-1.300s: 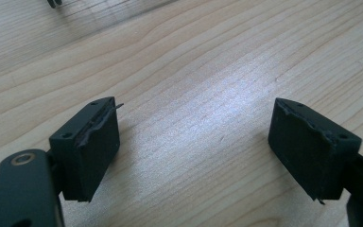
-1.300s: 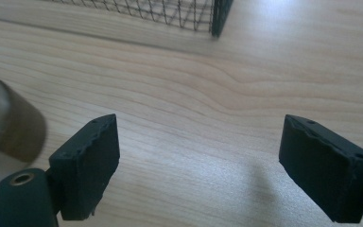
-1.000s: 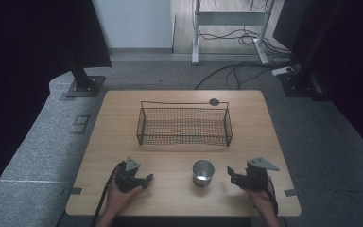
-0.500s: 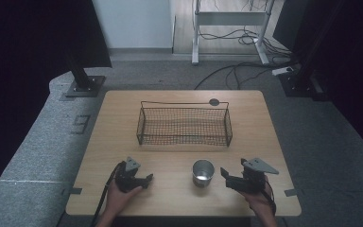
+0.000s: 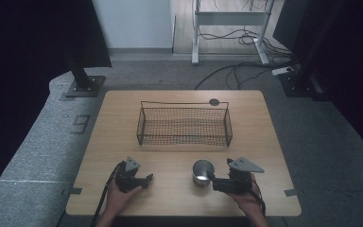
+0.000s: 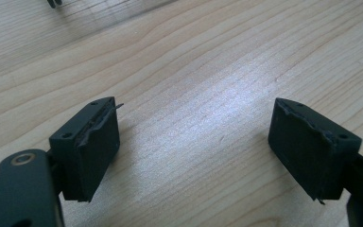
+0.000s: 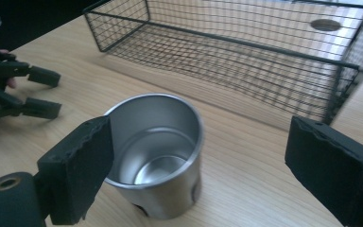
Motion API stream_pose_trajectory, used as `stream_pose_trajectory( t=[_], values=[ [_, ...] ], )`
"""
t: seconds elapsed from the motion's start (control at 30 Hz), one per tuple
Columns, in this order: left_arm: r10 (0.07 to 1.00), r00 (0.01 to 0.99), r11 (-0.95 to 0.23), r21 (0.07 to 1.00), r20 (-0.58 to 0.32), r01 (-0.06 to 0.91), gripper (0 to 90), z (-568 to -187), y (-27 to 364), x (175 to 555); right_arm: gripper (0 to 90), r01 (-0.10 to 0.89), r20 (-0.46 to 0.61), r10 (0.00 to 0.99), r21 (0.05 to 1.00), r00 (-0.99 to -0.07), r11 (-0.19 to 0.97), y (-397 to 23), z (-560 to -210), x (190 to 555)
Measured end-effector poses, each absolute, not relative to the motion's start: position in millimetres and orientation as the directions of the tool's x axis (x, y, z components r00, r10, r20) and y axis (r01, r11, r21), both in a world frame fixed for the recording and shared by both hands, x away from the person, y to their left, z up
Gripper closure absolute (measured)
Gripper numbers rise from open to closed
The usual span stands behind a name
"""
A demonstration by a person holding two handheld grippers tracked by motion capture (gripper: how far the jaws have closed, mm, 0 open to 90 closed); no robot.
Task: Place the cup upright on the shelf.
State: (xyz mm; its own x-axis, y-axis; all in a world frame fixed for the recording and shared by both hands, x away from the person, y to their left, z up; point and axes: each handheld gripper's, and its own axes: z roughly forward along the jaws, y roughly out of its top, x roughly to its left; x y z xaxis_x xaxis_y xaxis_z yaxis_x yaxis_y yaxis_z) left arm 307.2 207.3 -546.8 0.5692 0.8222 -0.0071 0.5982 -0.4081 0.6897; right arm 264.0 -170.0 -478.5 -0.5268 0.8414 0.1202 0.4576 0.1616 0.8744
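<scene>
Right gripper view: steel cup (image 7: 158, 153) (empty inside) beside wire basket (image 7: 246, 52).

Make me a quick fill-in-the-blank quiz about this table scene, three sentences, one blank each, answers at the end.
1. The steel cup stands upright with its mouth facing ____.
2. The wire basket holds ____ items.
3. The cup sits nearest the ____ gripper, whose fingers are spread apart; the left gripper is open over bare wood.

Missing words: up; no; right
</scene>
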Motion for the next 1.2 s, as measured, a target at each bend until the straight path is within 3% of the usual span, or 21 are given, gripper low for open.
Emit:
stream_pose_trajectory(
  t=[1.2],
  values=[
    [0.822,0.569,-0.408,0.690,-0.007,0.598,17.3,-546.8,207.2,307.2,0.0,0.519,0.106,0.822,0.818,-0.559,0.247,-120.0,-511.7,283.5]
  ],
)
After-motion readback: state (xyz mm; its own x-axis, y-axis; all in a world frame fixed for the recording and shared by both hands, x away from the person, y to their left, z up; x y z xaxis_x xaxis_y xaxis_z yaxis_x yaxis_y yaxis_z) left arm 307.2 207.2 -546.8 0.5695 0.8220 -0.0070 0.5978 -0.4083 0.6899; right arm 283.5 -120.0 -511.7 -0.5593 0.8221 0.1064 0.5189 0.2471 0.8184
